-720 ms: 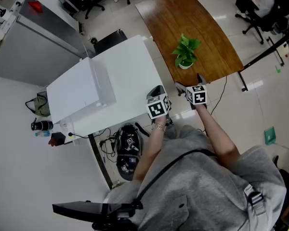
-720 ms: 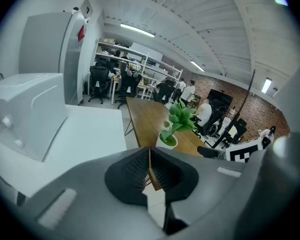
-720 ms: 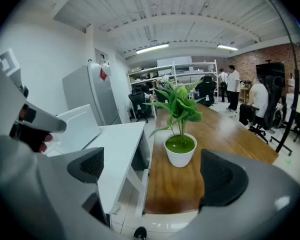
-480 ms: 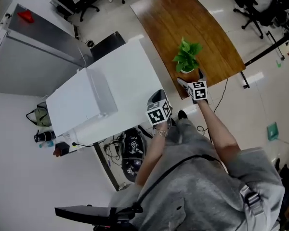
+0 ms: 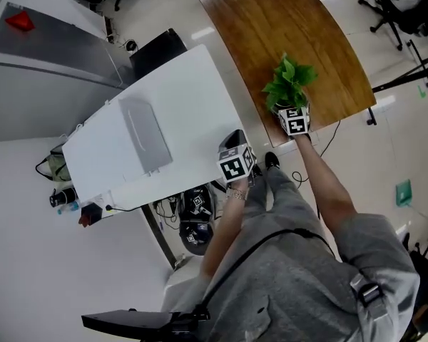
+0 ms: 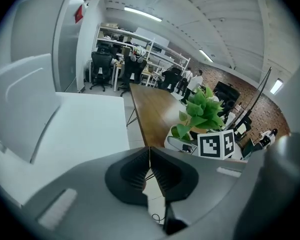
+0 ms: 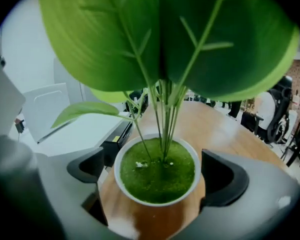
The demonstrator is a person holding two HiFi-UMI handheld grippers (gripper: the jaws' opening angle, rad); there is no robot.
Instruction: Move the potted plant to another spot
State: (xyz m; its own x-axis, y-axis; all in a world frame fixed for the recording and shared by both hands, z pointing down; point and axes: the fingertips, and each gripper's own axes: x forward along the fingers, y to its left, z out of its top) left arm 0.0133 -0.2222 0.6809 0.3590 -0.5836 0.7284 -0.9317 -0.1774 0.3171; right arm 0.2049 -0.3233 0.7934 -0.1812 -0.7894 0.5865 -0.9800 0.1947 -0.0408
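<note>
Head view: my right gripper (image 5: pixel 288 111) has pushed forward from the near edge to the potted plant (image 5: pixel 290 83) on the wooden tabletop (image 5: pixel 271 20), while my left gripper (image 5: pixel 235 161) hangs back. Left gripper view: its fingers (image 6: pixel 162 171) sit together, empty. Right gripper view: my 2 fingers (image 7: pixel 225 178) stand wide apart, flanking the pot (image 7: pixel 157 171) without pressing, so I judge closing comes next

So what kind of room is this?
Probably an office or workshop room. There are black rolling office chairs, a long wooden table, and white shelves of gear along the back wall.
</note>
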